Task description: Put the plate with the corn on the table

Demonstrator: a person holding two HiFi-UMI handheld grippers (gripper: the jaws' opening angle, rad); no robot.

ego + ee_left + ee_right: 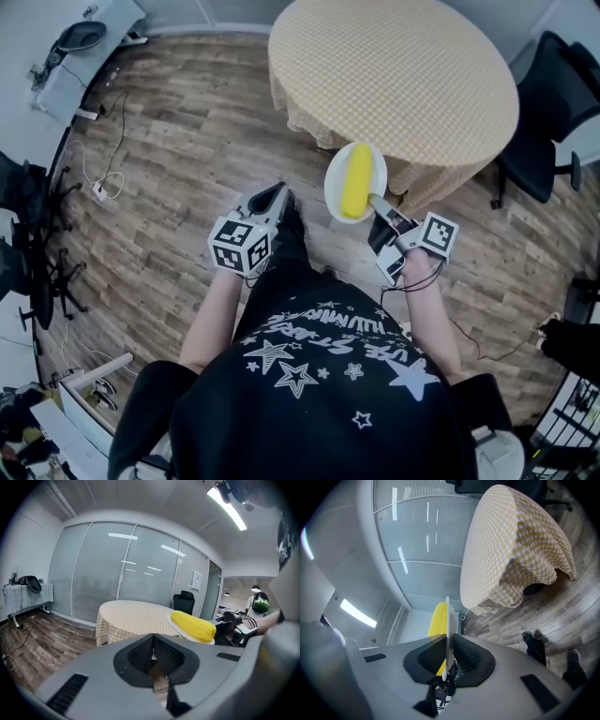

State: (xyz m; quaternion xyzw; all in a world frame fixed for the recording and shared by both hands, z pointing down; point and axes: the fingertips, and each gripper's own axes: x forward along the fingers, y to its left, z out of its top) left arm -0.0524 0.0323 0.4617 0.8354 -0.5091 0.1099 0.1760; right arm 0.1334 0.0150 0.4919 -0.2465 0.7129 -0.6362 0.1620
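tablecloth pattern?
The tablecloth has a fine yellow-and-white check, clearest in the right gripper view.

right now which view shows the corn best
The head view: the whole corn lies lengthwise on the plate, seen from above. The left gripper view shows the corn side-on. The right gripper view shows only a yellow strip of corn behind the edge-on plate.

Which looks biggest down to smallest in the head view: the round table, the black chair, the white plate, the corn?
1. round table
2. black chair, partly cut off at the edge
3. white plate
4. corn
The plate is held nearer the camera, so it looks bigger than it truly is.
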